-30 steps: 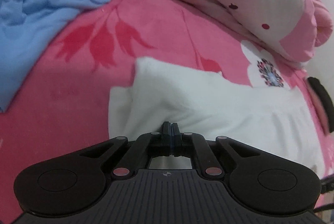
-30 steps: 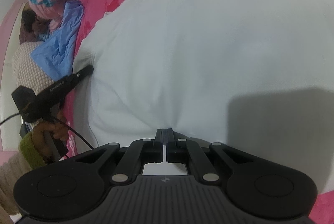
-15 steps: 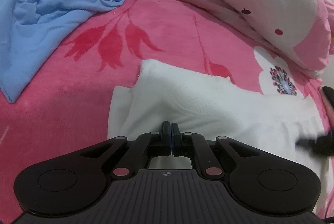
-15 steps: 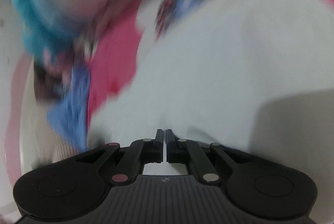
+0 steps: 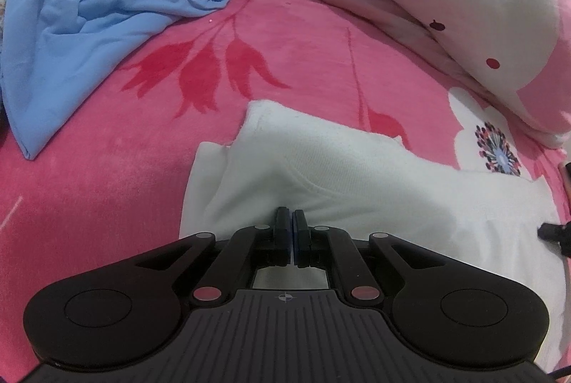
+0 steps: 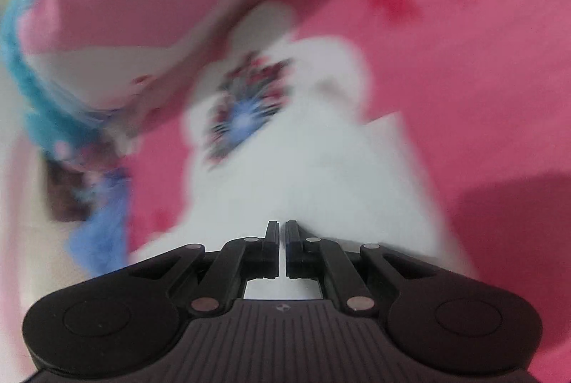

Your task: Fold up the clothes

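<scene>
White garment pinched by both tools on the pink bed

Black fingers of the left tool [image 5: 289, 233] are clenched on the near edge of the white garment [image 5: 357, 176], a ridge of cloth rising right at the tips. Outward from there the garment runs to the right across the pink bedspread [image 5: 107, 197]; its long axis lies left to right, with one layer already lapped over another at the left end, where a lower flap shows beneath. The right tool [image 6: 282, 236] also grips white cloth [image 6: 303, 176], its fingers nearly closed with a thin sliver between them; that view is blurred, so little more can be said. Its tip shows at the far right edge of the left view, on the garment's right end. So each tool holds its own end. Open bedspread lies to the left and beyond the garment. The blue garment [image 5: 89, 26] sits well apart at the far left; the striped pillow [image 5: 481, 8] crowds the far right, leaving less room there for a fold.
</scene>
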### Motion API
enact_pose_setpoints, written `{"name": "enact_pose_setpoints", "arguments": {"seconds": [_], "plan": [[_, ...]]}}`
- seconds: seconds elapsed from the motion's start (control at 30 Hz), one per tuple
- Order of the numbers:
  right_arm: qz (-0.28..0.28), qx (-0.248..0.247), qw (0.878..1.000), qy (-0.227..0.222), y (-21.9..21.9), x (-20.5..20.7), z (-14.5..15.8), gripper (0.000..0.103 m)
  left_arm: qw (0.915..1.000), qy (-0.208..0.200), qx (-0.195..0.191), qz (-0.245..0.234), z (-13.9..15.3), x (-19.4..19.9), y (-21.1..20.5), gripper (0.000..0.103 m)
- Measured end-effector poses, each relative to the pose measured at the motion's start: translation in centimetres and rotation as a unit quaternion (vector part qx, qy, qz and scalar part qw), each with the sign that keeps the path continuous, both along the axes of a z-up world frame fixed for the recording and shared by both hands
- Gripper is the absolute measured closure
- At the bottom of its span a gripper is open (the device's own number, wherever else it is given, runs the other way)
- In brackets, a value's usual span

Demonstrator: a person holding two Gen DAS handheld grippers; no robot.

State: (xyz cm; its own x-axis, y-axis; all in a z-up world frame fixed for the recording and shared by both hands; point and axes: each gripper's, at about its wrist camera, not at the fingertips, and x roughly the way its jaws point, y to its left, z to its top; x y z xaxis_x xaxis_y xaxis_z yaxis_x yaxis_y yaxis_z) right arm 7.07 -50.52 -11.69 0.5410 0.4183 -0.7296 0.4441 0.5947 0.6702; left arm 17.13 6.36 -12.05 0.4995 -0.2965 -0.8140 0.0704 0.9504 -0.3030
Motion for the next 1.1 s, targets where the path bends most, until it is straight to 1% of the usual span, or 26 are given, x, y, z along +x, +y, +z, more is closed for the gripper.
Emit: {"name": "enact_pose_setpoints", "arguments": {"seconds": [0.03,0.1,0.17,0.2,0.33,0.43,0.47,0.5,0.53,0.57,0.6,0.67,0.77,0.83,0.9,0.97,1.03,1.1], "plan": [[-0.044,0.005,0.999,-0.005,-1.4,-0.8,-0.2,0.103,1.0,0.001,0.001,-0.001,0.0,0.0,-0.1,0.098],[-0.126,0.003,0.992,-0.014,-4.2,-2.6,0.0,0.103,1.0,0.003,0.003,-0.001,0.1,0.1,-0.2,0.097],[-0.149,-0.032,0.988,-0.012,-5.5,-3.8,1.3,0.101,1.0,0.006,0.003,0.0,0.3,0.0,-0.2,0.097],[-0.142,-0.034,0.989,-0.014,-5.7,-4.1,1.8,0.101,1.0,0.007,0.003,0.001,0.3,0.0,-0.2,0.097],[-0.072,0.001,0.997,-0.026,-3.1,-4.6,2.9,0.101,0.9999,0.012,0.003,0.004,0.6,-0.1,-0.4,0.095],[-0.005,0.048,0.999,-0.022,0.0,-4.2,2.1,0.101,0.9999,0.012,0.007,-0.003,1.3,-0.7,-0.5,0.088],[0.009,0.056,0.998,-0.014,0.8,-4.3,1.6,0.101,0.9999,0.012,0.009,-0.005,1.5,-1.0,-0.5,0.086],[0.016,0.052,0.999,-0.001,1.2,-4.7,1.0,0.101,0.9999,0.011,0.009,-0.006,1.7,-1.3,-0.5,0.086],[0.013,0.041,0.999,0.012,1.0,-5.6,0.6,0.101,0.9999,0.011,0.01,-0.007,2.0,-1.6,-0.4,0.086],[-0.006,0.03,0.999,0.021,0.1,-6.7,0.4,0.102,0.9999,0.009,0.01,-0.006,2.3,-1.9,-0.3,0.086],[-0.038,0.02,0.999,0.029,-1.2,-8.2,0.4,0.103,0.9999,0.006,0.008,-0.005,2.6,-2.2,-0.1,0.086],[-0.115,-0.001,0.992,0.05,-3.9,-11.7,1.0,0.101,1.0,0.001,0.002,-0.003,3.3,-3.0,0.4,0.086],[-0.133,-0.038,0.988,0.067,-5.0,-14.3,3.0,0.1,0.9999,-0.002,-0.011,-0.007,4.3,-4.1,0.8,0.086],[-0.1,-0.023,0.993,0.05,-3.9,-14.0,3.9,0.1,0.9992,0.014,-0.033,-0.015,4.7,-4.8,0.9,0.086],[-0.038,-0.003,0.999,0.029,-1.4,-11.7,4.0,0.1,0.9976,0.033,-0.054,-0.028,4.7,-5.9,0.6,0.086],[0.026,0.029,0.999,0.015,2.2,-9.4,3.3,0.1,0.9955,0.05,-0.066,-0.045,4.7,-7.1,0.1,0.086],[0.072,0.048,0.996,0.016,4.9,-8.2,2.3,0.1,0.9928,0.066,-0.078,-0.063,4.5,-8.6,-0.6,0.086],[0.095,0.029,0.994,0.034,5.9,-8.2,1.5,0.101,0.9892,0.082,-0.09,-0.081,4.1,-10.1,-1.2,0.086]]}}
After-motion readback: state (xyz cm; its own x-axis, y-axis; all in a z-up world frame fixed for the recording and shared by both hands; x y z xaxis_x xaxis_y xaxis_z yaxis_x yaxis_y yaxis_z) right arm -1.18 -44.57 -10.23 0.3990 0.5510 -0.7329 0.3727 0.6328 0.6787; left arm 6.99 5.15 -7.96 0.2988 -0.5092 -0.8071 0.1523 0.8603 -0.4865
